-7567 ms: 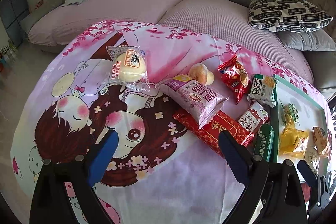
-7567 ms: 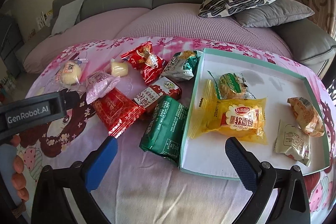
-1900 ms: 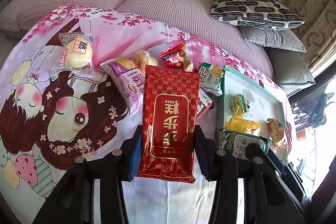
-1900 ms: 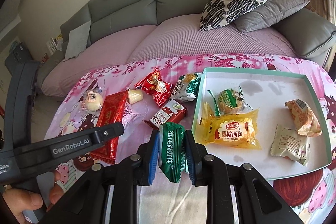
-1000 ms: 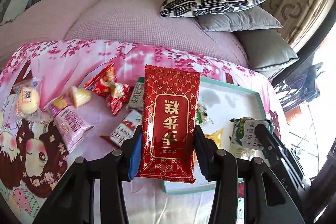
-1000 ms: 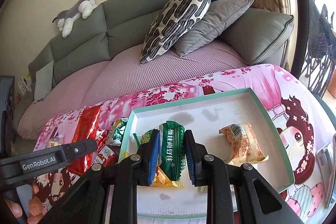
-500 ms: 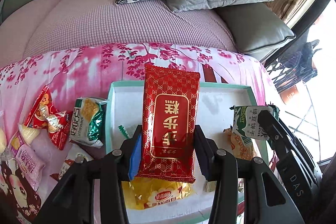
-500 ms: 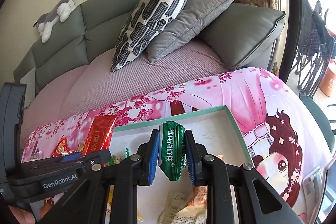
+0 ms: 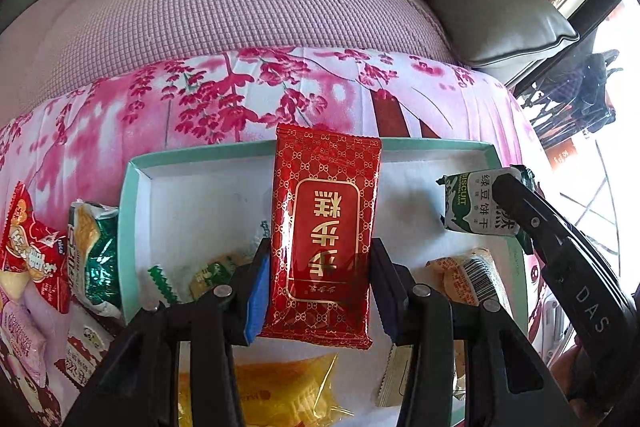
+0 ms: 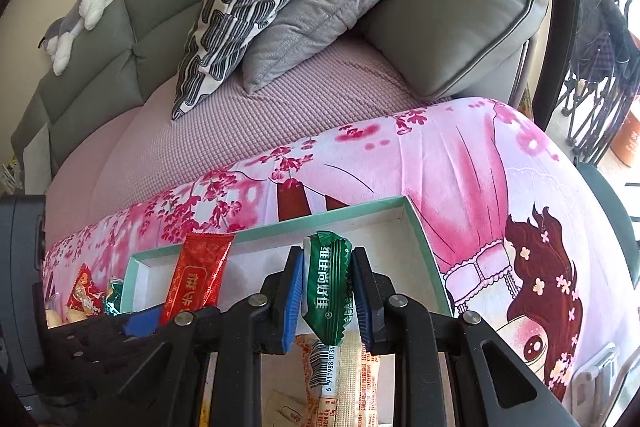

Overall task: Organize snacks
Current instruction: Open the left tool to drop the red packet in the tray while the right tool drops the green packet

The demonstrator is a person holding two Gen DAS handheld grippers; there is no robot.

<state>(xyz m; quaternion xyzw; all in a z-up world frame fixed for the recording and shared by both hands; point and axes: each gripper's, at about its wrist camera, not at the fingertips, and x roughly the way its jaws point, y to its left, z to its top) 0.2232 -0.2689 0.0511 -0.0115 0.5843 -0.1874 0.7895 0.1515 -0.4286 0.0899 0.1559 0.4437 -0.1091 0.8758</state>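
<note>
My left gripper is shut on a red patterned snack pack and holds it above the teal-rimmed white tray. My right gripper is shut on a green biscuit pack over the tray's far right part. In the left wrist view the green pack and right gripper show at the right; in the right wrist view the red pack shows at the left. A yellow bread pack, an orange pack and a green-wrapped cake lie in the tray.
Left of the tray on the pink cartoon cloth lie a green-white pack, a red pack and other snacks. Behind is a sofa with a purple cover, patterned and grey cushions and a plush toy.
Both grippers have moved forward and lower over the tray with their packs; the tray's far rim is now nearer. Earlier, both grippers were open and the packs lay on the cloth.
</note>
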